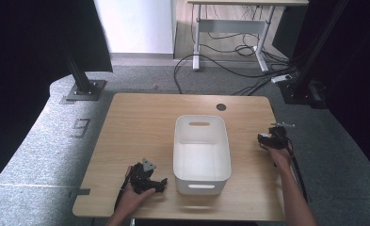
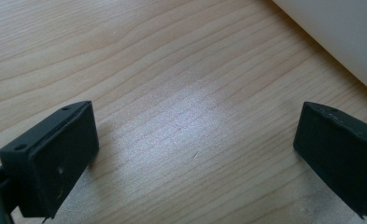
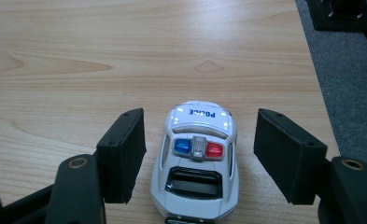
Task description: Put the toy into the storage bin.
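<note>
A white toy police car (image 3: 197, 158) with a blue and red light bar stands on the wooden table (image 3: 125, 56), its "POLICE" end pointing away from me. My right gripper (image 3: 201, 116) is open around it, one pad on each side with a gap to the car's flanks. In the high view that gripper (image 1: 271, 138) sits near the table's right edge. My left gripper (image 2: 195, 109) is open over bare wood; in the high view it (image 1: 155, 182) rests at the front left, beside the white bin (image 1: 178, 155).
The white bin's wall (image 2: 340, 37) rises close to the left gripper's far right. The bin stands in the table's middle and looks empty. A round hole (image 1: 221, 107) is at the table's back. Grey carpet (image 3: 349, 70) lies past the right edge.
</note>
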The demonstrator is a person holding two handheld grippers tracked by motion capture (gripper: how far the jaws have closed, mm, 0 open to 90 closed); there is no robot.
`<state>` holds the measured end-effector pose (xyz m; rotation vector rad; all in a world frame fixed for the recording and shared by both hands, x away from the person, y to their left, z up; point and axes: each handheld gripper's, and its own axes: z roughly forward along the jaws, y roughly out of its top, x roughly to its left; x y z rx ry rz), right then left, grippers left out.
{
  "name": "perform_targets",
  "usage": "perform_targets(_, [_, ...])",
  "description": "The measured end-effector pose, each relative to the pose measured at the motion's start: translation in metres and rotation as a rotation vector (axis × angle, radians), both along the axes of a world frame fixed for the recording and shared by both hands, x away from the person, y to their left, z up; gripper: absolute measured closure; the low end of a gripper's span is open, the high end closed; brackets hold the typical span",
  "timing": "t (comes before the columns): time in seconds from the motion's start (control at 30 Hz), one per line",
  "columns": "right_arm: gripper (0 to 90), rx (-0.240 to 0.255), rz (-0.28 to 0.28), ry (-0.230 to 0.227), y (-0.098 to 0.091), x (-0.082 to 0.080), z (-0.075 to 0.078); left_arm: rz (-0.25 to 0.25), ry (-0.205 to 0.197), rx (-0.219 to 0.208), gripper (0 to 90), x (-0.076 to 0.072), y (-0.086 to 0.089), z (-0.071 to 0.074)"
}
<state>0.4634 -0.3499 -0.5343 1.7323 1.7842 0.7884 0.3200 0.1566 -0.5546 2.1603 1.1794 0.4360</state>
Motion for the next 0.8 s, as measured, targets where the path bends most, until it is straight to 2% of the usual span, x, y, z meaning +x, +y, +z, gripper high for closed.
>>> perform_targets(0.37, [37.5,-0.002,-0.015,0.036,0.0016,0.0029,-0.0075,0.0,0.0,0.0,0.0,0.0,0.0,0.0])
perform_targets(0.5, [42.8,0.002,-0.022,0.033,0.0016,0.0034,-0.0082,0.0,0.0,0.0,0.0,0.0,0.0,0.0])
perform_targets(0.6, [47.3,0.032,-0.028,0.042,0.0004,0.0046,-0.009,0.0,0.0,0.0,0.0,0.0,0.0,0.0])
perform_targets(0.8, [49.8,0.029,-0.022,0.049,-0.0009,0.0041,-0.0075,0.0,0.0,0.0,0.0,0.0,0.0,0.0])
